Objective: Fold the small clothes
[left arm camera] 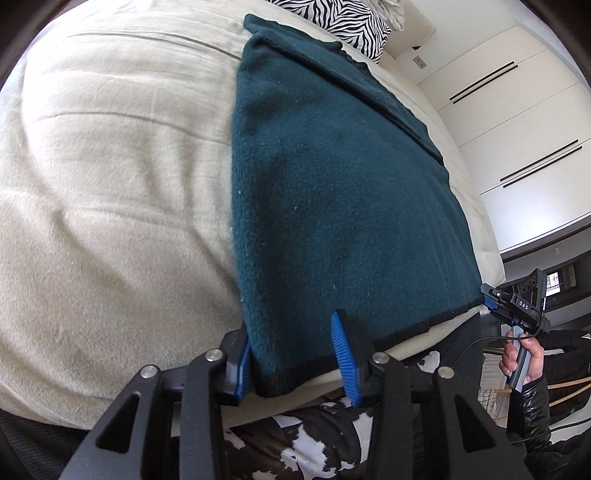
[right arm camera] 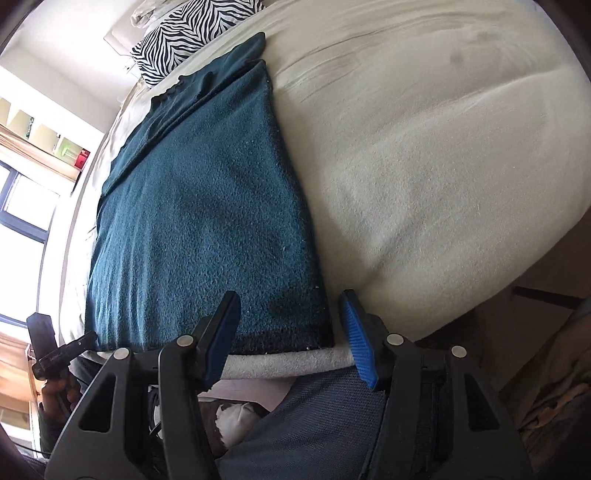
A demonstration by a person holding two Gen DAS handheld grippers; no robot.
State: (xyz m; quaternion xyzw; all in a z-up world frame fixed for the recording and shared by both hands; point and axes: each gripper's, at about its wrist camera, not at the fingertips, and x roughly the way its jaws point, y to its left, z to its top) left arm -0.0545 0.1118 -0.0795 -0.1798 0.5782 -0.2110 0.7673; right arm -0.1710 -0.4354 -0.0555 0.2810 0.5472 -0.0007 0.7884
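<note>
A dark teal knitted garment with a black hem lies flat in a long strip on the cream bed cover. It looks folded lengthwise, with a narrower layer showing along its far side. My left gripper is open at the bed's near edge, and the garment's near left hem corner lies unbunched between its blue pads. My right gripper is open over the near right hem corner, its right pad just outside the cloth's edge. Each gripper also shows in the other's view: the right gripper, the left gripper.
A zebra-striped pillow sits at the head of the bed beyond the garment. White wardrobe doors stand along one side, a window along the other. A person's hand and black-and-white patterned trousers are at the near bed edge.
</note>
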